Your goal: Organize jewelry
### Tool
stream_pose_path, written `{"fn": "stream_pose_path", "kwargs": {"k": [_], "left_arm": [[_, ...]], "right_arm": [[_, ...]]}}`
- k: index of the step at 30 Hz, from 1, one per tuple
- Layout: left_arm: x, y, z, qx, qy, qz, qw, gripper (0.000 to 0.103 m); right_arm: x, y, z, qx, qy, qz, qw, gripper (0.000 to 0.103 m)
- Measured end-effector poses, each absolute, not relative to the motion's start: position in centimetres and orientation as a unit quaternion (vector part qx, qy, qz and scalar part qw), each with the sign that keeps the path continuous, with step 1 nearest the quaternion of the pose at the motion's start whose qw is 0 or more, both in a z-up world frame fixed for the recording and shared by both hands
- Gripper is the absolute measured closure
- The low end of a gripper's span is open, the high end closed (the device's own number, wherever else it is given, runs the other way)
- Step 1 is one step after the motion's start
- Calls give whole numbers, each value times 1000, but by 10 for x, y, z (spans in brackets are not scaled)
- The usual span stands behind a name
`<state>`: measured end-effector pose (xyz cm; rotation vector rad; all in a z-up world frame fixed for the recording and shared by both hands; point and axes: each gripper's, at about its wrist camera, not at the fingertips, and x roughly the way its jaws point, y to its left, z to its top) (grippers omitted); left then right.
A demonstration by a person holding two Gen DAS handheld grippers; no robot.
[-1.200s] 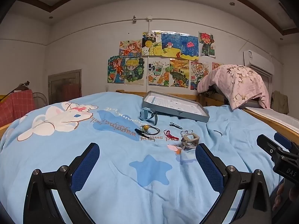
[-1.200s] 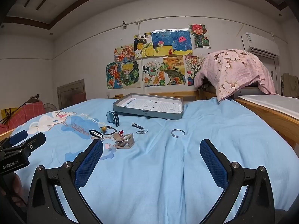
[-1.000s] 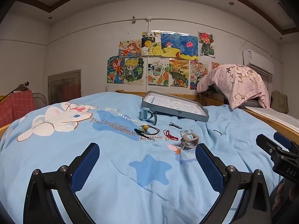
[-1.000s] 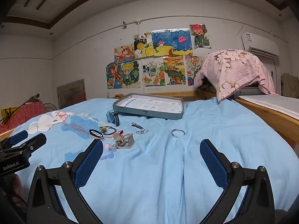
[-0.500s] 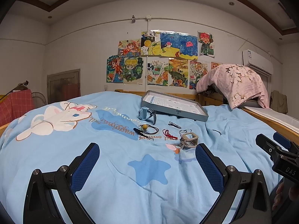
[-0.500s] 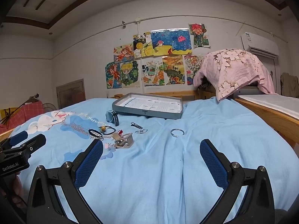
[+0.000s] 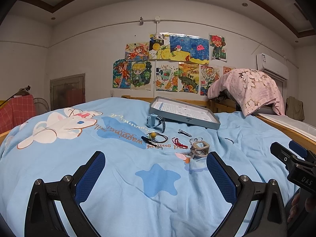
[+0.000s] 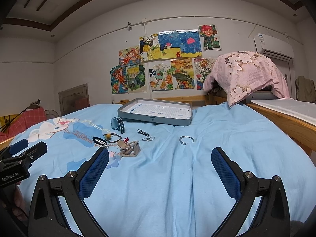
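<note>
While both your tools hang low over the blue bedspread (image 8: 227,130), your left gripper (image 7: 156,169) and your right gripper (image 8: 160,165) each have their jaws spread wide, holding nothing. The jewelry lies ahead of you in a loose cluster: a blue watch (image 8: 117,124), a black hair tie with a yellow bead (image 8: 112,136), a beige claw clip (image 8: 130,148) and a small chain (image 8: 143,132). A silver ring (image 8: 186,139) sits apart to the right. The grey tray (image 8: 156,112) rests just beyond them.
</note>
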<state>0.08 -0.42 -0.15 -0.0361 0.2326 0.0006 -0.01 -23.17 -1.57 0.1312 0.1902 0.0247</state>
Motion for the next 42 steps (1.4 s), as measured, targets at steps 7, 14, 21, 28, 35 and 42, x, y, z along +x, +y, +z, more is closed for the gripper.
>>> {"fn": "stream_pose_path", "kwargs": {"k": [7, 14, 21, 28, 35, 42], "left_arm": [[1, -4, -2, -18, 116, 0, 993, 0], [1, -4, -2, -19, 115, 1, 993, 0], [2, -6, 0, -21, 116, 2, 993, 0], [2, -5, -1, -20, 116, 1, 993, 0], [1, -4, -1, -20, 115, 1, 993, 0], [1, -4, -1, -20, 116, 0, 993, 0]], "right_arm": [[0, -232, -16, 66, 95, 13, 993, 1], [0, -231, -17, 66, 96, 12, 993, 1], [0, -231, -17, 66, 96, 12, 993, 1], [0, -231, -17, 66, 96, 12, 993, 1], [0, -231, -17, 66, 96, 11, 993, 1], [0, -231, -16, 66, 96, 12, 993, 1]]}}
